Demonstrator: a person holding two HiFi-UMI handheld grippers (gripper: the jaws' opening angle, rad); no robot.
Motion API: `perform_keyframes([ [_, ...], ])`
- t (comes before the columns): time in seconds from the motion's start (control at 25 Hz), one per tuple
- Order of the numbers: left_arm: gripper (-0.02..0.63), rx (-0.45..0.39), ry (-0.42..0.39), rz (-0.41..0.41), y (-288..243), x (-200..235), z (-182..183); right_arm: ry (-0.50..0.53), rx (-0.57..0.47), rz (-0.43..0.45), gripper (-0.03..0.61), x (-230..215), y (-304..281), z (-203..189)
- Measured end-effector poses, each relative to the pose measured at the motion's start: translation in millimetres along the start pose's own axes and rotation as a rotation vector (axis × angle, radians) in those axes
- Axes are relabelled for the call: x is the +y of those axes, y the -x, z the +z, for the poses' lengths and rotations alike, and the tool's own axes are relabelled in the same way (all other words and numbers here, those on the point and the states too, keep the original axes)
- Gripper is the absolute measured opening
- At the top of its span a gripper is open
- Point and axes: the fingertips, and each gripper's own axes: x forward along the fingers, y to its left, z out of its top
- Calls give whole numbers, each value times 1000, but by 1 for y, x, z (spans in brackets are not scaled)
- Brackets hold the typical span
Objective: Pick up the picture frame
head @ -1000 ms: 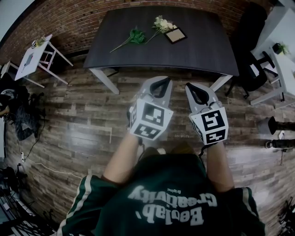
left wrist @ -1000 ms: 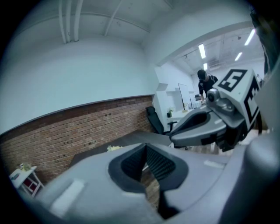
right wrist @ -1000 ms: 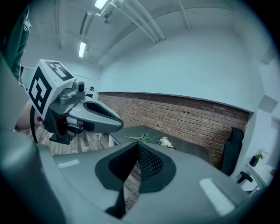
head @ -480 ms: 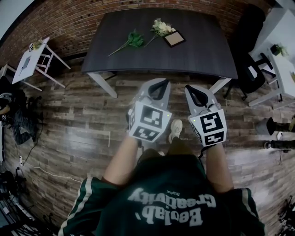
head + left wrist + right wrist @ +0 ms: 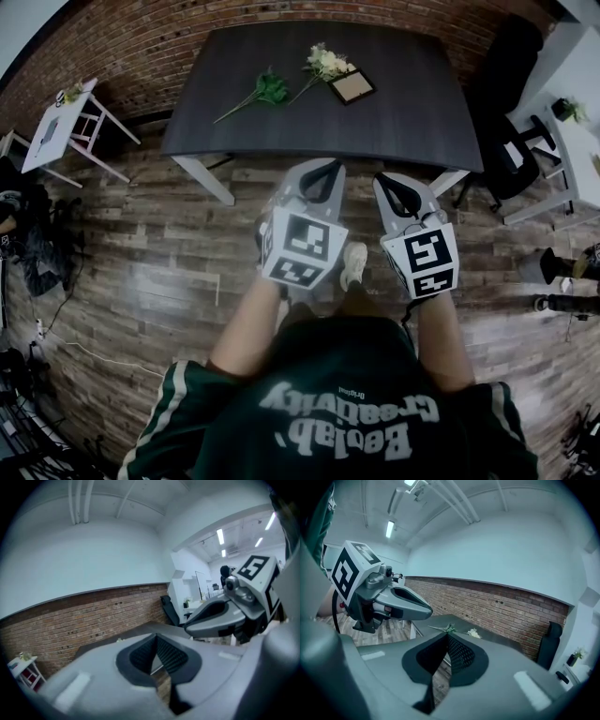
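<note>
Three cameras, one dark table [image 5: 403, 112]
Head view looks steeply down from short of it; both gripper views face it from low, all sharing its top.

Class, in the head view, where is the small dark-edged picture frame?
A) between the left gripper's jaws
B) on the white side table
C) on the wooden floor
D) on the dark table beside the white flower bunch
D: the small dark-edged picture frame lies flat on the dark table, right next to the white flower bunch.
</note>
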Motion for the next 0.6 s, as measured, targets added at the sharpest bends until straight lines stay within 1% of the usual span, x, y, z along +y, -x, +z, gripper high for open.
perform_keyframes([
  [0.6,2,36,-10,32,-79,25,19,-17,-40,38,6,-73,-48,4],
])
